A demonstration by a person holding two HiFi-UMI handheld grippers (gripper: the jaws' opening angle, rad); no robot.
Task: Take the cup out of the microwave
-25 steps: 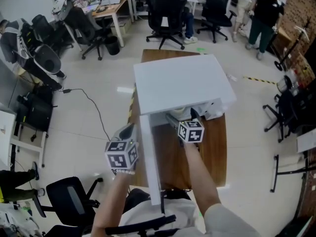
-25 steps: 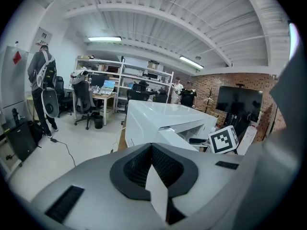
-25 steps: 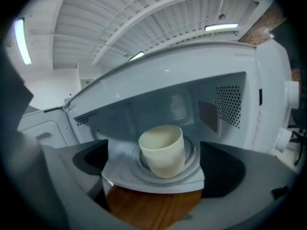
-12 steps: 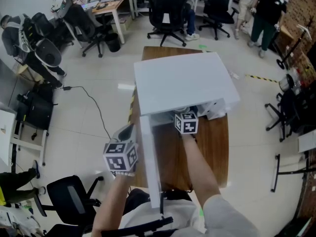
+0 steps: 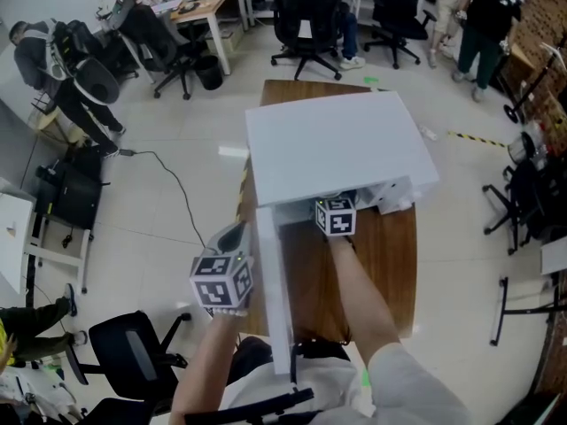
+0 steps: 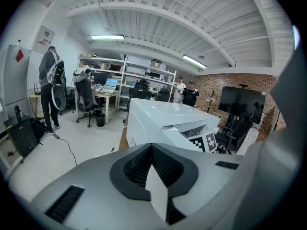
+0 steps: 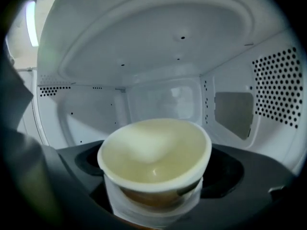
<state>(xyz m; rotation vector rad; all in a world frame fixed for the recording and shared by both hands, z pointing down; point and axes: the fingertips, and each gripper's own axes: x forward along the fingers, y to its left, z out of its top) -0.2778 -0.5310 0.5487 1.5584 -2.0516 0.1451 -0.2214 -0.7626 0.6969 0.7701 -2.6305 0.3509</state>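
A white microwave (image 5: pixel 337 144) stands on a wooden table (image 5: pixel 390 264) with its door (image 5: pixel 273 290) swung open toward me. Inside it, a cream paper cup (image 7: pixel 154 159) stands upright on the cavity floor. My right gripper (image 5: pixel 336 212) reaches into the opening, so only its marker cube shows from above. In the right gripper view the cup sits between the dark jaws of the right gripper (image 7: pixel 156 186), which are wide and closing; I see no pad pressing on it. My left gripper (image 5: pixel 230 237) is shut on the door's thin white outer edge (image 6: pixel 156 190).
The microwave's white inner walls (image 7: pixel 230 114) enclose the cup closely on three sides. White items (image 5: pixel 392 198) lie on the table to the microwave's right. Office chairs (image 5: pixel 306 25), a floor cable (image 5: pixel 168 184) and standing people (image 5: pixel 483 11) surround the table.
My right gripper has pushed forward into the microwave opening, its marker cube now at the cavity's mouth. The left gripper and the door have stayed still.
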